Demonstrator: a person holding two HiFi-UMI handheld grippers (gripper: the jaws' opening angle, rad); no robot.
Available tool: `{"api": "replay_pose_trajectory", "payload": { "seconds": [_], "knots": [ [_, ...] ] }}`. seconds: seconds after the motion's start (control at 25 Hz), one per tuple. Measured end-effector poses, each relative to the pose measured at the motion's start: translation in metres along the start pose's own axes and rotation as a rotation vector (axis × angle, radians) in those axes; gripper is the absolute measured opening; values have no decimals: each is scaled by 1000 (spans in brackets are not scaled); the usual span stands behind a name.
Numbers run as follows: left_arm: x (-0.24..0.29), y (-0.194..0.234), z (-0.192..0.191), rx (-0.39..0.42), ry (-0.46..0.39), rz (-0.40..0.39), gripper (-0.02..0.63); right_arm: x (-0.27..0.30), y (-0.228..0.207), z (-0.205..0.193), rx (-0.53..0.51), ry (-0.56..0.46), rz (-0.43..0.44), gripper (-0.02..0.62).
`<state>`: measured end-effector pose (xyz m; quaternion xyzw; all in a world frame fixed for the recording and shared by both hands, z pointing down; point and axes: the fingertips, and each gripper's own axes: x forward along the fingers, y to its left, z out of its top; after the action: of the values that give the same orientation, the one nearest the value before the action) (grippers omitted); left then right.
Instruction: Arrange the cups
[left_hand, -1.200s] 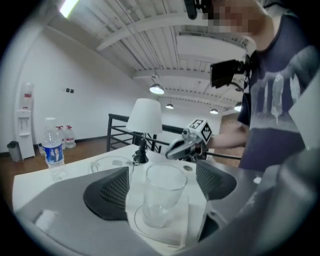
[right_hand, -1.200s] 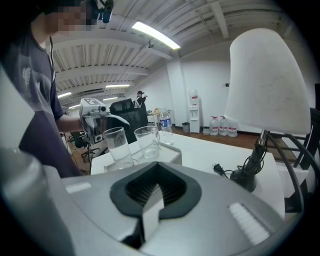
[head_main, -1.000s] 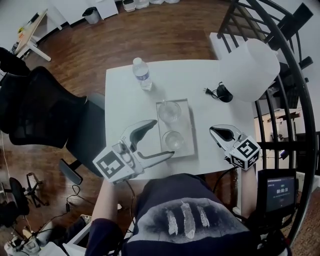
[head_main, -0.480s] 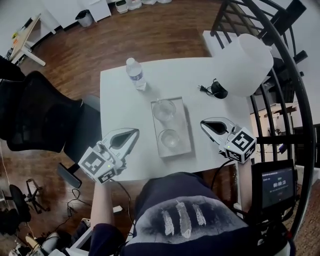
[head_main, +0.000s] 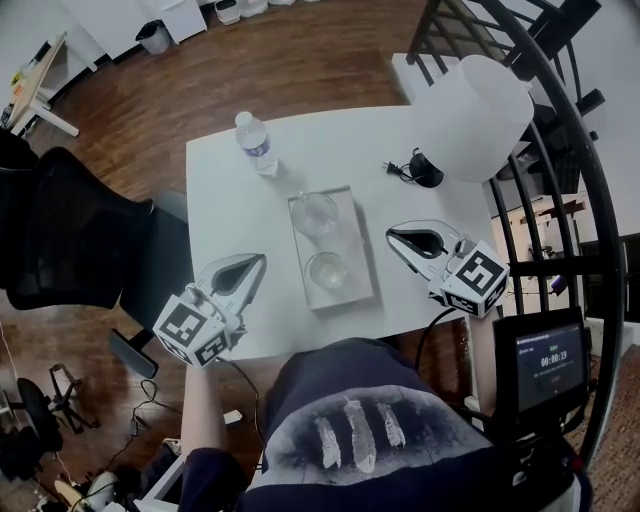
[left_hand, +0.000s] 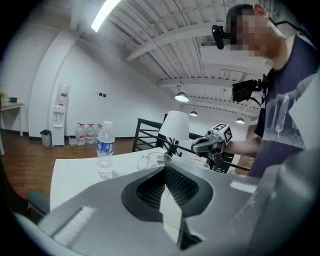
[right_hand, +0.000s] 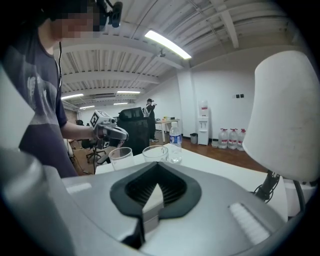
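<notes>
Our left hand-held gripper (head_main: 256, 262) and right hand-held gripper (head_main: 393, 234) are closed and empty, so we judge the cups (head_main: 327, 270) arranged on the tray (head_main: 352, 235); any new grasp needs opening first

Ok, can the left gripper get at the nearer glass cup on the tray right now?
Probably yes. The left gripper is left of the tray, with only bare table between it and the nearer glass cup. Its jaws are shut and empty, so they would need to open first.
</notes>
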<state>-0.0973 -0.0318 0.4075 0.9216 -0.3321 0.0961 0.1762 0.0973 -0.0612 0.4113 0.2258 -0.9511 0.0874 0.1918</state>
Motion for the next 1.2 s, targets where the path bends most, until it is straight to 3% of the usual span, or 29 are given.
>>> {"api": "replay_pose_trajectory", "payload": {
  "seconds": [1.2],
  "knots": [
    [9, -10, -9, 37, 57, 6, 14, -3, -4, 4, -1, -34, -36, 2]
  ]
}}
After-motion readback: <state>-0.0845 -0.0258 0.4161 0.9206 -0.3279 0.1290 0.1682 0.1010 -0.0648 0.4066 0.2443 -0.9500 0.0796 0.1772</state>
